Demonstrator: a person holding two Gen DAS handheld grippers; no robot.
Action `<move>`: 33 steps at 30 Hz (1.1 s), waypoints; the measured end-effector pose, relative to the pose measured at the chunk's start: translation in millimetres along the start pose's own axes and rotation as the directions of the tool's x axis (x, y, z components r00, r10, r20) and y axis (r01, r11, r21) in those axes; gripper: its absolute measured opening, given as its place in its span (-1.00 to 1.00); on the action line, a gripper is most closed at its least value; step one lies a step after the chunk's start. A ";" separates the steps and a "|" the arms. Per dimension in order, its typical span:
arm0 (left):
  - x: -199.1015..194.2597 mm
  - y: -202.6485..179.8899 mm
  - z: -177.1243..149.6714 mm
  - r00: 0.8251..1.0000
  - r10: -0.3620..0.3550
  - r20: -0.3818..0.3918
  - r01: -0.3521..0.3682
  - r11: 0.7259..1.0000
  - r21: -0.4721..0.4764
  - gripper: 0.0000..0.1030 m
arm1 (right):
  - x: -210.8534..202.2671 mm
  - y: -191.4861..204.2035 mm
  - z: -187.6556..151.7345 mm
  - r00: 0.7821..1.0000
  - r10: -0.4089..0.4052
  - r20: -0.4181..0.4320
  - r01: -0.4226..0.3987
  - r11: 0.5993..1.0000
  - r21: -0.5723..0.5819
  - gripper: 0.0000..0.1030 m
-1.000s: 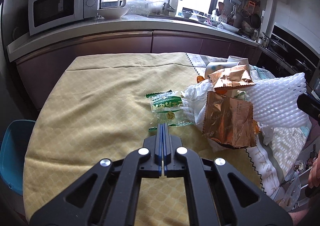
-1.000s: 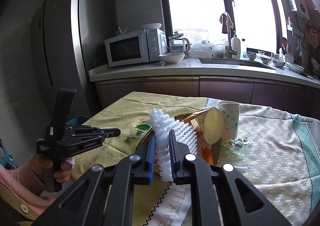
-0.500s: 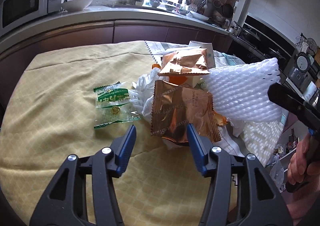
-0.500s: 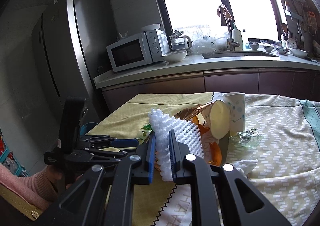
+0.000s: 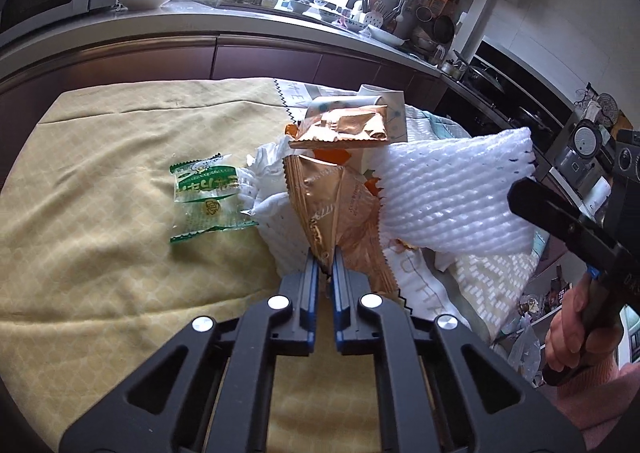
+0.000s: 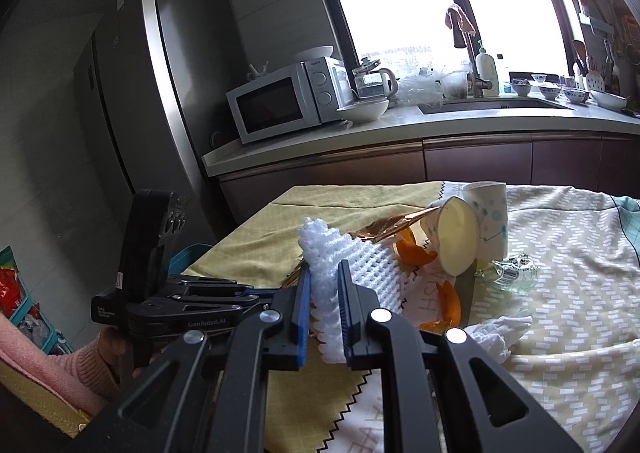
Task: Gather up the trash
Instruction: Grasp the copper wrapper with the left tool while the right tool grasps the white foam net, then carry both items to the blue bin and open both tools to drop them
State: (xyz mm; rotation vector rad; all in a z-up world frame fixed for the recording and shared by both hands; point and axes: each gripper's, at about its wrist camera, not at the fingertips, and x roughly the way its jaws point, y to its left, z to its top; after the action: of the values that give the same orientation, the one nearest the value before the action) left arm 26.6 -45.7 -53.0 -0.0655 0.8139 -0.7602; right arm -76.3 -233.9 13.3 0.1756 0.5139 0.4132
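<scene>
The left gripper (image 5: 326,267) was clamped narrow on the near corner of a copper foil wrapper (image 5: 340,213), while the right gripper (image 6: 324,309) held a white foam net sleeve (image 6: 344,269) pinched between its pads above the heap of trash on the cloth-covered bench (image 5: 100,213). A second copper wrapper (image 5: 344,127) lay on top of the heap against a tipped paper cup (image 6: 456,237), with orange peel (image 6: 416,253) and crumpled white tissue (image 5: 272,181) packed beneath and around them. A green-printed clear sachet (image 5: 206,197) lay flat on the yellow cloth just beside the heap, untouched, and a clear crumpled wrapper (image 6: 516,273) sat behind the cup.

The chief risk appeared to be the thin hold on the foil: gripped only at a corner, the slick wrapper could slide out or tear along its serrated edge once lifted. Because it lay tucked among the tissue and peel, pulling it away might also drag loose scraps across the cloth or off the bench edge. The foam sleeve, soft and springy, could work free of the right pads if squeezed too lightly, and its overhang near the left-hand wrapper left room for the two loads to snag.
</scene>
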 end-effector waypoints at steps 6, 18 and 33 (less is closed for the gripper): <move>-49.2 14.2 -12.9 0.998 -0.009 0.059 0.009 1.000 -0.004 -0.88 | -13.9 14.1 13.1 0.997 0.064 0.042 -0.063 0.998 -0.021 -0.77; -133.0 75.2 -27.1 0.976 0.121 0.182 -0.093 0.984 -0.151 -0.88 | 29.1 49.8 37.2 0.974 0.224 0.034 -0.223 0.974 -0.023 -0.78; -228.8 175.9 -53.3 0.859 0.474 0.196 -0.382 0.846 -0.372 -0.88 | 151.3 147.7 74.9 0.862 0.499 -0.085 -0.504 0.862 -0.046 -0.78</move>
State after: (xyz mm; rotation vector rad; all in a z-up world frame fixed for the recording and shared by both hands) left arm -7.1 241.6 -3.8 -0.2683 0.6379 -0.1732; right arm 31.5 -40.7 50.0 0.2316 0.5196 0.9521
